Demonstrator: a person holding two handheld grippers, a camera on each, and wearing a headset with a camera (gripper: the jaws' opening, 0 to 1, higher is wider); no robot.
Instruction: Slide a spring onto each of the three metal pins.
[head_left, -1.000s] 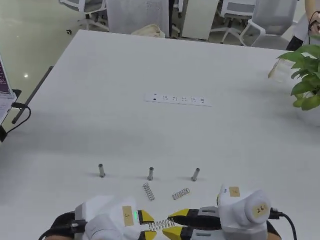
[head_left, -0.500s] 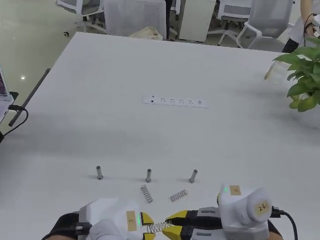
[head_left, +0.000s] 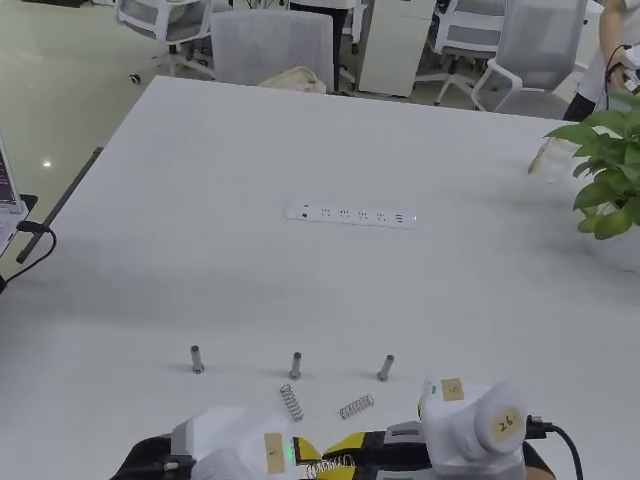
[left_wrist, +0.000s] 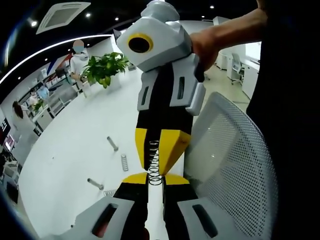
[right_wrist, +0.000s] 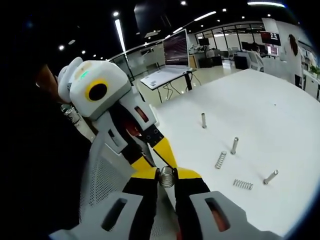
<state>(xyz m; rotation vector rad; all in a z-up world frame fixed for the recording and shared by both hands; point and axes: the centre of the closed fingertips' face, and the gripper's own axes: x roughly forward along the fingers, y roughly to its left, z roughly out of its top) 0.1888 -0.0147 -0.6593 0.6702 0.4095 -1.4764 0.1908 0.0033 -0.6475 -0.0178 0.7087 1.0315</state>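
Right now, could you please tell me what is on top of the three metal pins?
Nothing: all three pins stand bare. Two springs lie on the table beside them; a third spring spans the left tongs and right tongs, ends covered.

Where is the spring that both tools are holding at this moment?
The held spring is at the bottom centre of the head view, clamped between the left tool and the right tool, nearer the person than the middle pin.

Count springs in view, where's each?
3. One spring held by left gripper and right gripper together; second spring on the table by the middle pin; third spring by the right pin.
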